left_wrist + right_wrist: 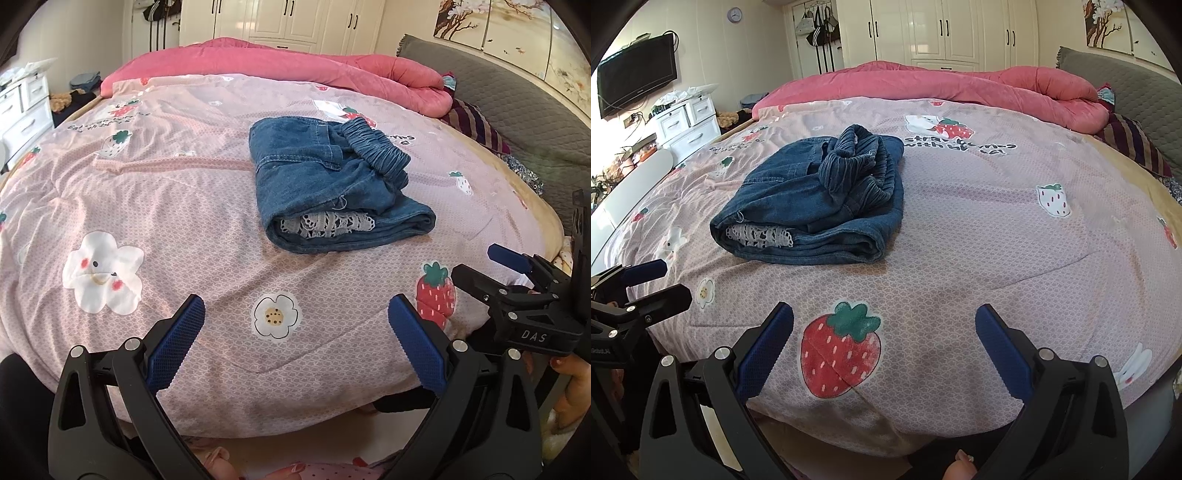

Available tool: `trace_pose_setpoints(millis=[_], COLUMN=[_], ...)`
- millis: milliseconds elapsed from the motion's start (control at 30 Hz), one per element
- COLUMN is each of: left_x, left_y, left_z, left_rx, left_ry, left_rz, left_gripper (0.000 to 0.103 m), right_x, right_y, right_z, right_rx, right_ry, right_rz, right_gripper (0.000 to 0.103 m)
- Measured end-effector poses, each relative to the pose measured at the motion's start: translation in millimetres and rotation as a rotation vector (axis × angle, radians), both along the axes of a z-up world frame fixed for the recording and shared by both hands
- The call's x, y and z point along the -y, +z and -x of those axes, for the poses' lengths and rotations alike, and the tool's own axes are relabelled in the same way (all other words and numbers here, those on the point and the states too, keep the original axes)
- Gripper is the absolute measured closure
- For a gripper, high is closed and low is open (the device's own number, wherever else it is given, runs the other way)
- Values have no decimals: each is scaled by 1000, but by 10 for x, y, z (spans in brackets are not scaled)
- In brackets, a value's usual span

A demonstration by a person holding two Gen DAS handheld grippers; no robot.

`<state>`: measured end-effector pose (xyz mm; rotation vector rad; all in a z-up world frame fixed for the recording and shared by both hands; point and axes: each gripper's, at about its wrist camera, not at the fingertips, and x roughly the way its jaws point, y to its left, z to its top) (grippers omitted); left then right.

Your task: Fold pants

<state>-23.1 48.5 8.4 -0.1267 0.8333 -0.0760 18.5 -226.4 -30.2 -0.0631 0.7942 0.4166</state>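
Blue denim pants (332, 184) lie folded into a compact bundle on the pink strawberry-print bedspread (147, 192), elastic waistband on top, white lace trim showing at the near fold. They also show in the right wrist view (820, 203). My left gripper (295, 332) is open and empty, held over the bed's near edge, well short of the pants. My right gripper (884, 339) is open and empty over a strawberry print, also short of the pants. The right gripper shows at the right of the left wrist view (517, 273); the left gripper shows at the left of the right wrist view (646, 284).
A rolled pink duvet (295, 66) lies along the bed's far side. A grey headboard (517, 110) and striped pillow (476, 125) are at the right. A white drawer unit (687, 125) and wall TV (635, 81) stand at the left. White wardrobes (942, 33) stand behind.
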Motion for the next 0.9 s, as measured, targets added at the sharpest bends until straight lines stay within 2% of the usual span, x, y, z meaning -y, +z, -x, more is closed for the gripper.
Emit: trace_pose_setpoints(millis=[167,267,433,533,600,667,733,833,900], left_x=[1,-22,-186,-357,-510,-732,-947,-1259,-1549], left_y=[0,-7,39,191,371,531,581,495,363], left_z=[8,-10,-65,-127,-174,-283,-476,-833,-1074], left_rx=[-2,-2,5,55,132,171,144,70,8], left_ry=[-3,56,87,116,165,200,228,283,319], left_rz=[-18,-85,-56,-24,-51,-38,-55,-143,-133], left_gripper=[9,9,9,10,10,10,9,9,9], right_x=[0,20,79,175,263,370,477,768,1031], right_y=[-14,-22,-33,-38,-27,-6,23,64,46], right_z=[-10,-27,-85,-194,-307,-464,-600,-973,-1323], right_rx=[0,0,0,-5,-1,3,11,12,-23], right_ry=[-6,-16,-29,-58,-91,-119,-149,-225,-297], right_rz=[10,13,20,20,28,37,41,33,18], right_gripper=[4,4,4,4,5,4,4,4,4])
